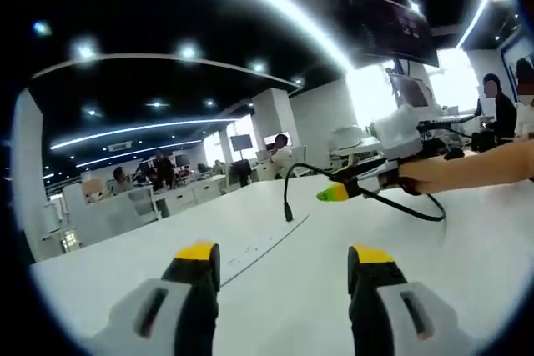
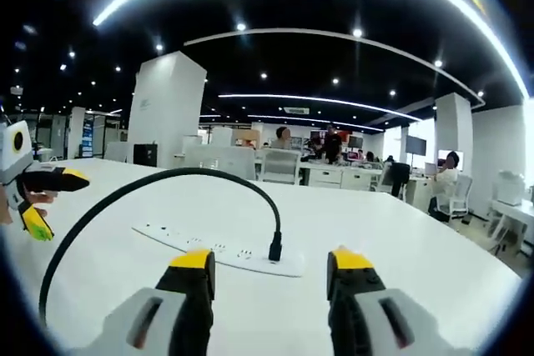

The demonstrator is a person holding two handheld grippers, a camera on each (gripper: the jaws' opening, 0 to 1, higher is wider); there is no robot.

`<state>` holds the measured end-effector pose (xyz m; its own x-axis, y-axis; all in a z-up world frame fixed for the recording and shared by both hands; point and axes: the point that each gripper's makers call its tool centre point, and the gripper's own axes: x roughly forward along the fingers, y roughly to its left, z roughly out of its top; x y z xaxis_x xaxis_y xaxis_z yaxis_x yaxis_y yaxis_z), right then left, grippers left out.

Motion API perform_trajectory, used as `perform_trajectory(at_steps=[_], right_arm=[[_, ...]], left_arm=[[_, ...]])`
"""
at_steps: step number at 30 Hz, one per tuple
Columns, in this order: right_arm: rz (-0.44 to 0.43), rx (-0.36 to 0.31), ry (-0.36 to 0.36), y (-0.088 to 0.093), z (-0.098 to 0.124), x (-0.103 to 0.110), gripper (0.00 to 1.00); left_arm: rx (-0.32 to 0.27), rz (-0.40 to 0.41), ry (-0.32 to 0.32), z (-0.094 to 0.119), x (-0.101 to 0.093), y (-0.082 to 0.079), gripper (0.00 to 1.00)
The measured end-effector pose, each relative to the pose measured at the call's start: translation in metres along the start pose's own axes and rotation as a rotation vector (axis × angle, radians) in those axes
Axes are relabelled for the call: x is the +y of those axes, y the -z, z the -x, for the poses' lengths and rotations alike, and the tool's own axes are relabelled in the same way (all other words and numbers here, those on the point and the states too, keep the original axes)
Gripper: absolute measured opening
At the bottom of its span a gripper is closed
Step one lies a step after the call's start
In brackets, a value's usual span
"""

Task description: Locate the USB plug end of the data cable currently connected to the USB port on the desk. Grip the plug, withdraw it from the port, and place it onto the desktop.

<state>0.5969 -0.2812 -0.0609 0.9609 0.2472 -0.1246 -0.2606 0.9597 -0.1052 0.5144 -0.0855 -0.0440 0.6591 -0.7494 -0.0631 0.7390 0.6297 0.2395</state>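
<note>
Your left gripper (image 1: 284, 263) hangs released over the white worktop (image 1: 467, 256), yellow-tipped jaws apart with nothing between them. Your right gripper (image 2: 270, 266) is likewise released and empty, jaws spread just short of the white power strip (image 2: 219, 253) lying flat on the worktop.

The USB plug (image 2: 275, 248) is a small black block standing upright, seated in the strip near its right end. From it the black data cable (image 2: 150, 183) rises, arches over to the left and drops toward the near-left edge of the right gripper view.

In the left gripper view the plug stands upright on the strip, and the cable runs right to your right gripper, held by a hand (image 1: 438, 174). Whether that gripper touches the cable: can't tell.
</note>
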Motion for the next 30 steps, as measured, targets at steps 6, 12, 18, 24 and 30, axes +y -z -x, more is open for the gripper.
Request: perform_trajectory(at_steps=[6, 12, 18, 24, 30], right_arm=[[-0.011, 0.009, 0.013, 0.005, -0.006, -0.006, 0.56], [0.005, 0.014, 0.008, 0.008, -0.014, -0.005, 0.56], [-0.001, 0.001, 0.002, 0.008, -0.019, -0.008, 0.56], [-0.002, -0.004, -0.004, 0.005, -0.025, -0.013, 0.55], [-0.044, -0.017, -0.013, 0.000, -0.037, -0.016, 0.55]], left_arm=[[0.026, -0.001, 0.025, -0.017, -0.001, 0.011, 0.63], [0.047, 0.023, 0.024, -0.023, 0.005, 0.021, 0.63], [0.030, 0.065, 0.010, -0.031, 0.013, 0.020, 0.63], [0.035, 0.074, 0.004, -0.039, 0.014, 0.024, 0.63], [0.051, 0.073, 0.007, -0.050, 0.012, 0.027, 0.64]])
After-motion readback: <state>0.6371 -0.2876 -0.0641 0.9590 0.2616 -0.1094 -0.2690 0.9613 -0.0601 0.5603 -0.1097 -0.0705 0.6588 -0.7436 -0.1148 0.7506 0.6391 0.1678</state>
